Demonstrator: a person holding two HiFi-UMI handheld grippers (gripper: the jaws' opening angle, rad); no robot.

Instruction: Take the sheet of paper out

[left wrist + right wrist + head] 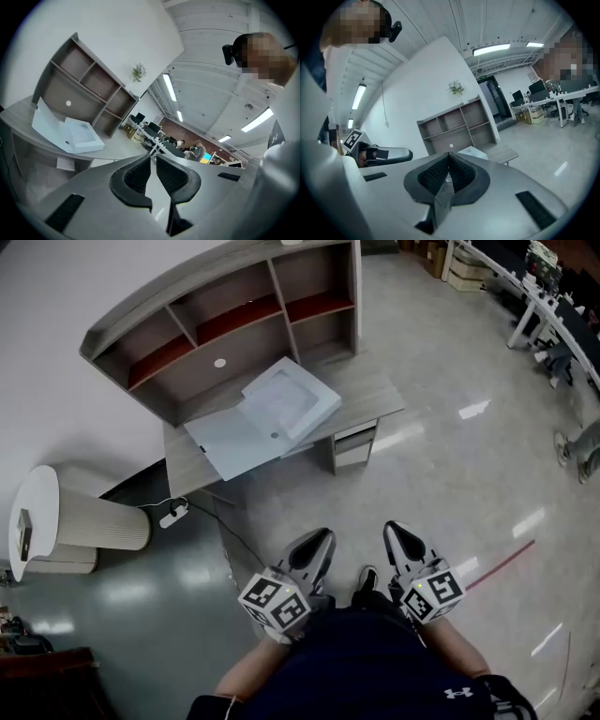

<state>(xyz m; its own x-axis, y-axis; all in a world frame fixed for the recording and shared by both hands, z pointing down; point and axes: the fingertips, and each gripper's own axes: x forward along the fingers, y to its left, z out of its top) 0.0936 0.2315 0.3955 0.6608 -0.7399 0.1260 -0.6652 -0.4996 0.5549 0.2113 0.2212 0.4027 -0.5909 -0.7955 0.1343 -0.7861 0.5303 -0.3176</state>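
A white flat box [281, 409] lies open on the grey desk [370, 390], its lid folded out toward the left front. A pale sheet seems to lie in its tray [292, 397]; I cannot make it out clearly. The box also shows in the left gripper view [75, 136] and, small, past the jaws in the right gripper view [472, 152]. Both grippers hang close to the person's body, far from the desk. My left gripper [319, 536] [153, 158] has a narrow gap between its pads and holds nothing. My right gripper [395, 530] [448, 154] is shut and empty.
A shelf unit [225, 324] with open compartments stands on the back of the desk. A white cylindrical appliance [84, 521] and a power strip [173, 515] with its cable sit on the floor at left. Office desks [534, 296] line the far right. A red line [502, 563] marks the floor.
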